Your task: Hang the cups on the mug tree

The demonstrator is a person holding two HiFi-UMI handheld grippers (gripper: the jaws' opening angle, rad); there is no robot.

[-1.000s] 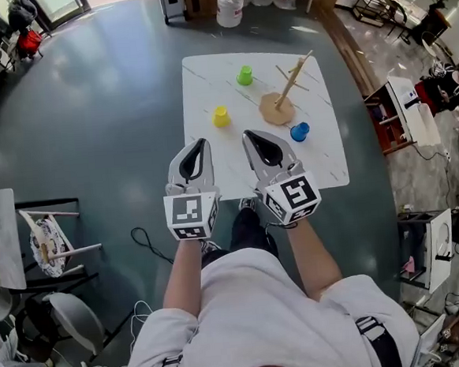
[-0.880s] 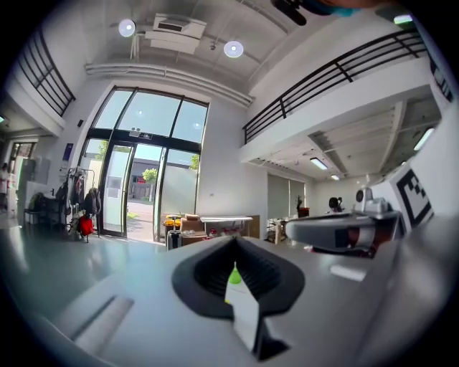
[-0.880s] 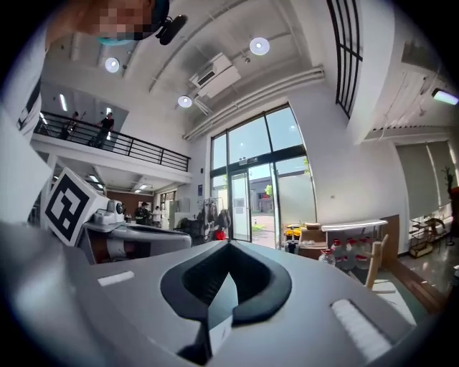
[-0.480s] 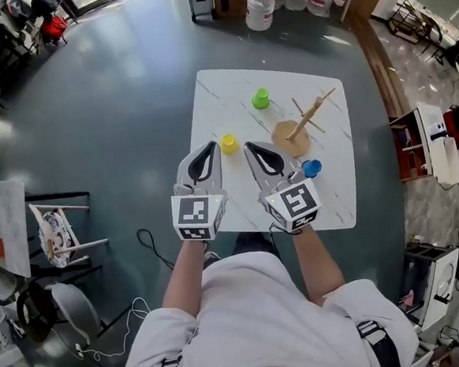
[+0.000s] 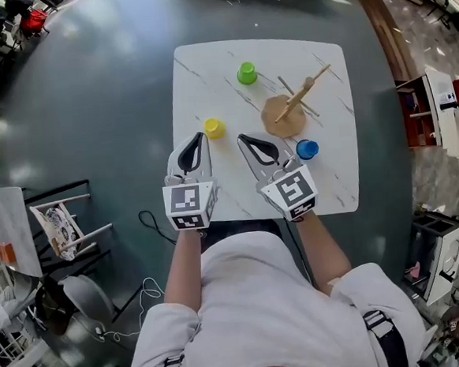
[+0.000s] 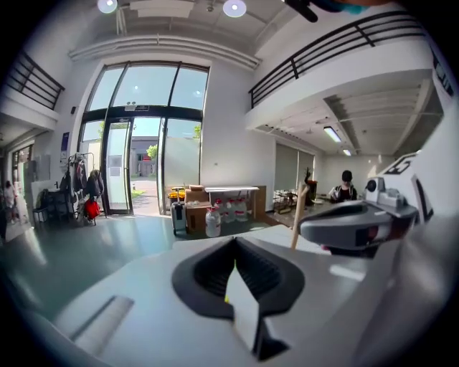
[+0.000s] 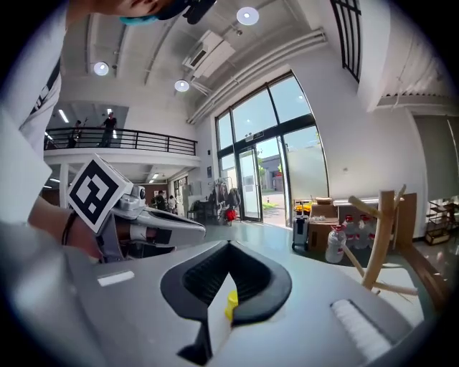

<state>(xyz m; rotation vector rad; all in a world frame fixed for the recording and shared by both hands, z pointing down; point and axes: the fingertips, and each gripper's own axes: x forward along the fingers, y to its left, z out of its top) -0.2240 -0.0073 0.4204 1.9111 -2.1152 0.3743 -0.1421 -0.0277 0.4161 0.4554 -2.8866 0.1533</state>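
A wooden mug tree stands on the white table, right of centre. Around it sit a green cup at the back, a yellow cup on the left and a blue cup near the tree's base. My left gripper and right gripper hover side by side over the table's near half, both shut and empty. The left tip is just short of the yellow cup. In the right gripper view the shut jaws frame the yellow cup, with the tree at right.
Water bottles and boxes stand on the floor beyond the table. A chair and a cable lie at the left, a shelf unit at the right. The table's near edge runs just under my hands.
The table has come closer and both grippers now reach further over its near half, still side by side and shut. The cups and tree have not moved.
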